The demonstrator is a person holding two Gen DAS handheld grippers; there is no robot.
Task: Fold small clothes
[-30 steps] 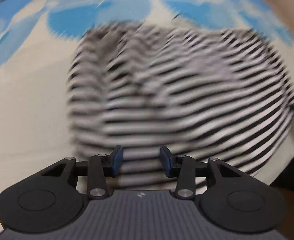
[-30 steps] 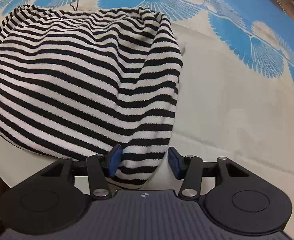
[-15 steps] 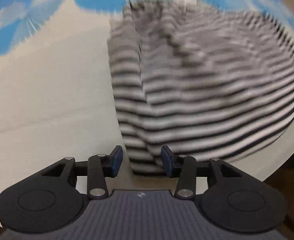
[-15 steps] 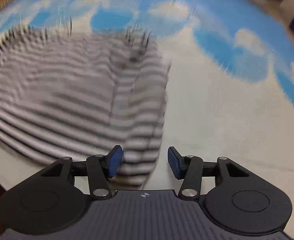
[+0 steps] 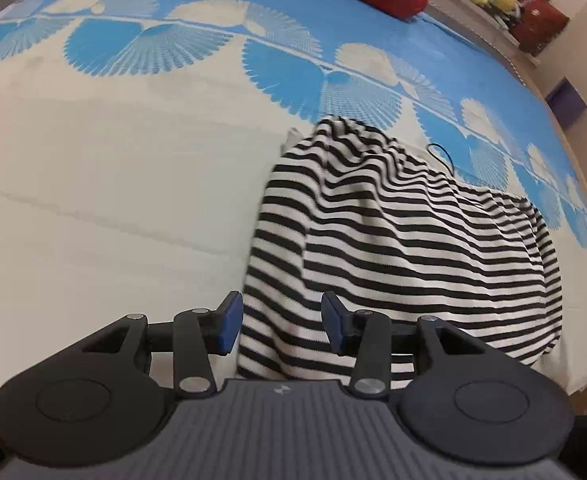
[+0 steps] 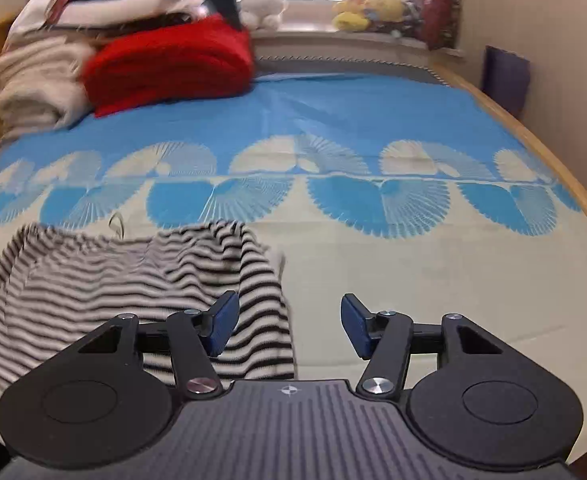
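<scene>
A black-and-white striped garment (image 5: 405, 248) lies bunched near the front edge of the bed. In the left wrist view my left gripper (image 5: 281, 328) is open, with the garment's near left corner lying between and below its blue pads, not pinched. In the right wrist view the same garment (image 6: 133, 288) lies at the lower left. My right gripper (image 6: 289, 326) is open and empty, raised above the bed; the garment's right edge passes under its left pad.
The bed cover (image 6: 373, 264) is cream in front and blue with fan patterns farther back. A red folded blanket (image 6: 173, 60), cream bedding (image 6: 33, 76) and plush toys (image 6: 365, 12) sit at the far end. A wooden bed rail (image 6: 533, 140) runs along the right.
Both grippers have pulled back and lifted away from the garment. The right gripper has opened wider and tilted up toward the far end of the bed. The garment stays put.
</scene>
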